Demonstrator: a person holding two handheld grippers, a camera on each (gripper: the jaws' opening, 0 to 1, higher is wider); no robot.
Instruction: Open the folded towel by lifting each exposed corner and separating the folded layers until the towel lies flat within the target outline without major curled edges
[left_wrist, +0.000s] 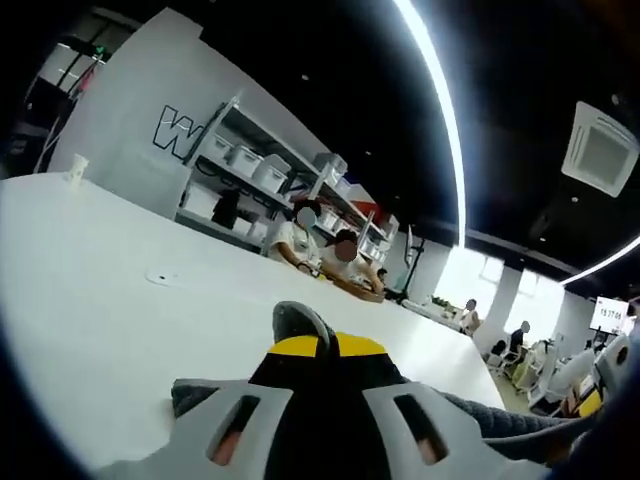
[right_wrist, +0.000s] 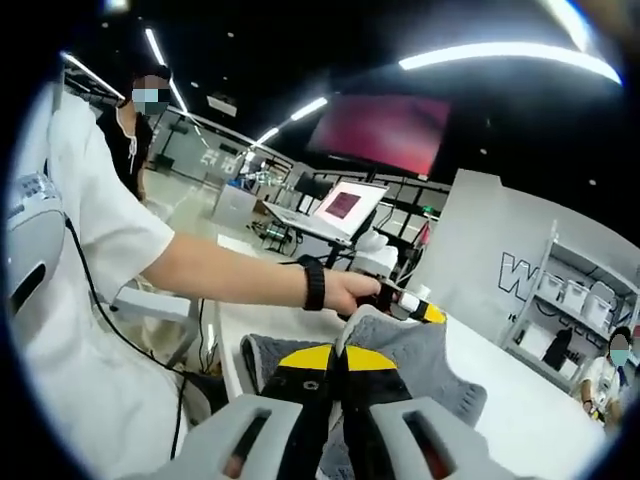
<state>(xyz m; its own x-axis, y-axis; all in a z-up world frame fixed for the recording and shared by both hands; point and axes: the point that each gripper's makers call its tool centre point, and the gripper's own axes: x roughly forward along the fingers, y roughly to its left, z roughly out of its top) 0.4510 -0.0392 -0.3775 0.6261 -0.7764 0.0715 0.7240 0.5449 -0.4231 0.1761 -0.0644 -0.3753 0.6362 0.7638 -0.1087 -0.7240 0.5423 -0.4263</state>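
**Grey towel pinched by both grippers above the white table**

In the left gripper view: left gripper with its yellow-tipped jaws drawn together, clamped on a fold of the grey towel that curled up over the jaw tips. More of the same grey cloth spread to the right, beneath and beside the jaws, over the white table. A small round mark on the bare tabletop well to the left of the jaws. A paper cup upright at the far left edge of the table. Beyond the far edge, two seated people before shelving stacked with white bins, and a grey wall bearing a large letter.

In the right gripper view: right gripper likewise closed, jaws pressed together on the towel, which was raised in front of the camera, hanging in folds with its corners drooping to either side. Just behind the cloth, a person's hand, a dark band at the wrist, gripping the other yellow-tipped gripper at the towel's upper edge. White sleeve and torso along the left. An open laptop farther back.
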